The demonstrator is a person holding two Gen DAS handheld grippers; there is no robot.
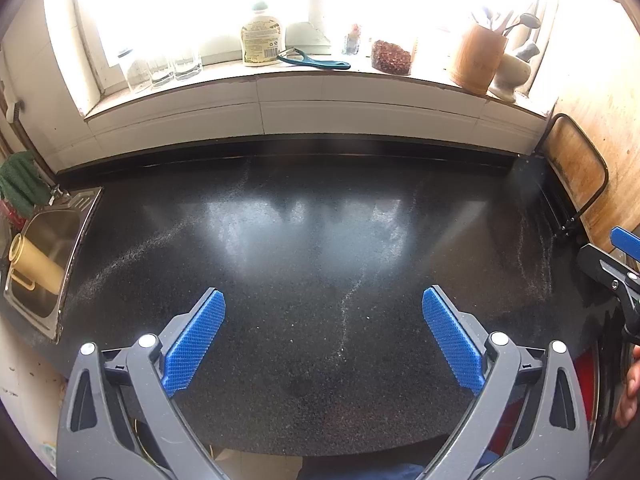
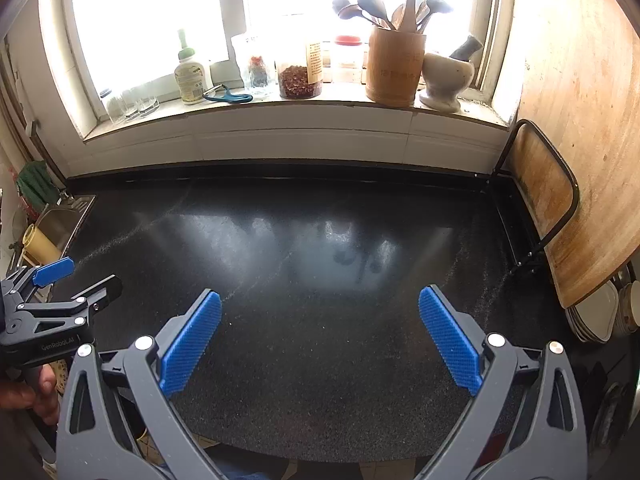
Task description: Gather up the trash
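No piece of trash shows on the black speckled countertop, which also fills the right wrist view. My left gripper is open and empty above the counter's front part. My right gripper is open and empty, to the right of the left one. The left gripper also shows at the left edge of the right wrist view, held in a hand. Part of the right gripper shows at the right edge of the left wrist view.
A steel sink with a yellow roll lies at the left. The windowsill holds glasses, a bottle, a peeler, a jar, a wooden utensil holder and a mortar. A cutting board leans at the right, by stacked plates.
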